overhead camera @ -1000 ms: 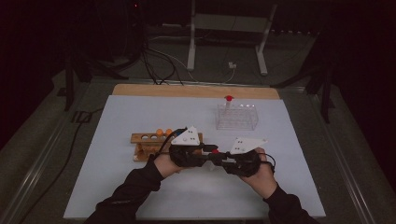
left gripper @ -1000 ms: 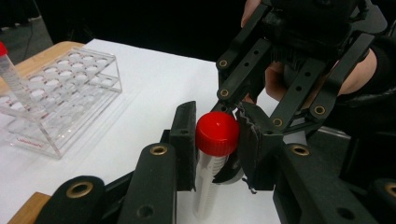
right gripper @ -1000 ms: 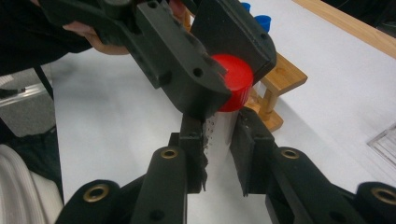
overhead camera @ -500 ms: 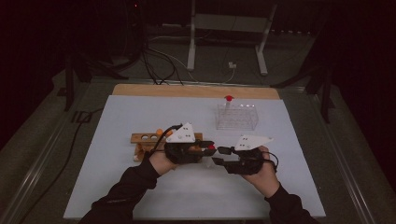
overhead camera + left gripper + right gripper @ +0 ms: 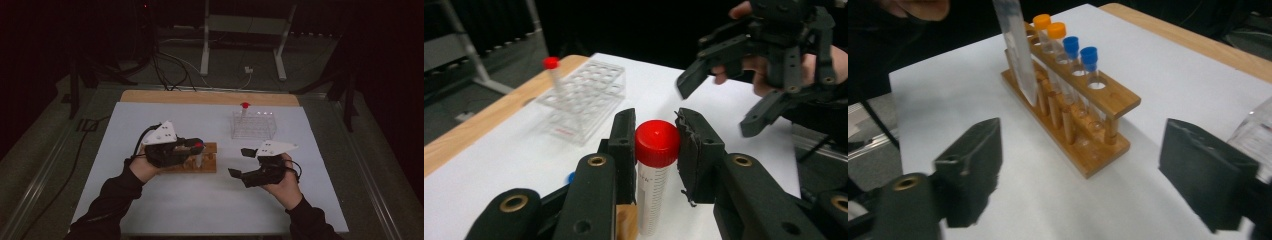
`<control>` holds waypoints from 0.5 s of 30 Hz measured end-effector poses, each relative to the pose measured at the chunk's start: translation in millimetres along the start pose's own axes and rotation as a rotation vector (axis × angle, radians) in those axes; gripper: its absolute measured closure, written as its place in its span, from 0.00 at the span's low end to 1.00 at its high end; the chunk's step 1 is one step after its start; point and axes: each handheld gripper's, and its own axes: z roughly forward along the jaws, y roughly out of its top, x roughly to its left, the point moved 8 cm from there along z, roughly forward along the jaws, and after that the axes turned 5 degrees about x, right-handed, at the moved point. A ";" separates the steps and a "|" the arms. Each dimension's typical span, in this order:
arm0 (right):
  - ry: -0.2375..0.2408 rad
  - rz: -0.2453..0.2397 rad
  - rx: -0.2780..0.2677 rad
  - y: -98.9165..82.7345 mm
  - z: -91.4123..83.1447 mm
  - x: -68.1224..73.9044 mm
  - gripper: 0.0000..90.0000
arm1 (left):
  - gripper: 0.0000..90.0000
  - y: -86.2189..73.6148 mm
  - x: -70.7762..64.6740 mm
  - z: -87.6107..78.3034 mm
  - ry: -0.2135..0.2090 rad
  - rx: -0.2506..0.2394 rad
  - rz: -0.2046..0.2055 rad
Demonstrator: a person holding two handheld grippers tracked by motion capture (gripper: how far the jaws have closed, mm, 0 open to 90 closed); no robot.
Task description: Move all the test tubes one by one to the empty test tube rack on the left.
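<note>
Left gripper (image 5: 655, 150) pinched a red-capped tube (image 5: 655, 172); right gripper (image 5: 1088, 172) stood spread.
Right gripper view alone revealed orange- and blue-capped tubes (image 5: 1068, 42) in the wooden rack (image 5: 1083, 125); clear rack (image 5: 253, 126) far right.

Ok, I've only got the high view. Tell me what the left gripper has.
Observer: The left gripper is shut on a tube, at its red cap.
Operator: Now give me the wooden rack's contents.
Observer: The rack holds two orange-capped tubes and two blue-capped tubes.
Operator: Report the right gripper.
Observer: The right gripper is open, with nothing between its jaws.
</note>
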 end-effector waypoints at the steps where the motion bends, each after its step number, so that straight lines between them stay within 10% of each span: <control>1: -0.004 0.001 -0.003 0.3 -0.2 -0.2 0.16 | 0.80 -0.9 2.5 -4.3 0.014 -0.001 -0.001; 15: 0.010 0.000 -0.013 0.4 -5.6 -2.6 0.00 | 0.80 -20.0 43.1 -49.8 0.153 -0.003 -0.069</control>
